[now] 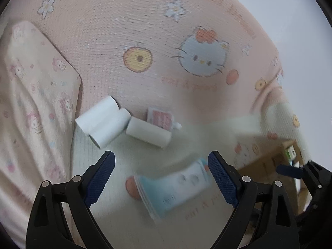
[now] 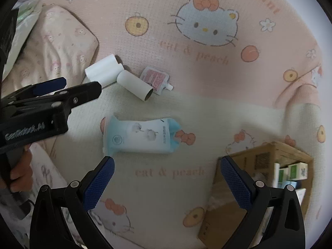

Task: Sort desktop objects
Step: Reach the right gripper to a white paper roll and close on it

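A light blue and white soft pack (image 2: 141,138) lies on the Hello Kitty sheet; in the left wrist view it (image 1: 172,185) lies blurred between my left fingers. My left gripper (image 1: 161,178) is open and empty just above it; it also shows from the side in the right wrist view (image 2: 68,89). Three white rolls (image 1: 116,124) (image 2: 118,76) lie beyond, with a small pink pouch (image 1: 161,118) (image 2: 155,78) beside them. My right gripper (image 2: 166,184) is open and empty, short of the pack.
A cardboard box (image 2: 259,166) holding small green and white cartons stands at the right; it also shows in the left wrist view (image 1: 269,161). A pink patterned pillow (image 1: 31,83) (image 2: 56,41) lies at the left. The sheet (image 2: 207,108) covers the whole surface.
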Tool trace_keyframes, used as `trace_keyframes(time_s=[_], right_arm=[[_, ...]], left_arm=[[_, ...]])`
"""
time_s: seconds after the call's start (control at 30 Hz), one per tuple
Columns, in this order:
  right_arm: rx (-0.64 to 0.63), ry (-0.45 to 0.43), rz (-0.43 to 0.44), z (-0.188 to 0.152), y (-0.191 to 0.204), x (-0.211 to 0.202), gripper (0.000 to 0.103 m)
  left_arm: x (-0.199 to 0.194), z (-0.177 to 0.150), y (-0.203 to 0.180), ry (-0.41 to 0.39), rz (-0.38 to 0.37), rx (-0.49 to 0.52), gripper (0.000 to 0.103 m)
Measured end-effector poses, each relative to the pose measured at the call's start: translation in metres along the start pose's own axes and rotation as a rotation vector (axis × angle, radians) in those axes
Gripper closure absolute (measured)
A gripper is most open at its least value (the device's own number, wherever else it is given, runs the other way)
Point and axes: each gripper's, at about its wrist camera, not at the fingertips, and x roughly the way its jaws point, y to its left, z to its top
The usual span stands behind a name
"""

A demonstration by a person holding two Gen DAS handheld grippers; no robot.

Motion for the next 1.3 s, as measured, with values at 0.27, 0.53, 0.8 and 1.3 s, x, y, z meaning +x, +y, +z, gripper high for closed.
trace_keyframes(time_s=[0.27,0.53,0.8,1.3], right_arm=[[-0.022,-0.045,0.016,0.017,0.007,0.028,0.002],[0.049,-0.113,0.089,0.040,0.008,0.068,0.002],[0.171,-0.125,0.180,0.059,-0.001,0.106,0.002],[0.154,-0.085,0.242,0.081,0.007,0.164,0.043]], left_arm=[[0.061,-0.011,0.055,0.078,-0.064,-0.217,0.010],[0.083,-0.006,0.062,0.082,-0.144,-0.282,0.011],[0.105,0.014,0.078,0.045,-0.222,-0.384,0.021],[0.135,0.033,0.070,0.081,-0.147,-0.297,0.046]])
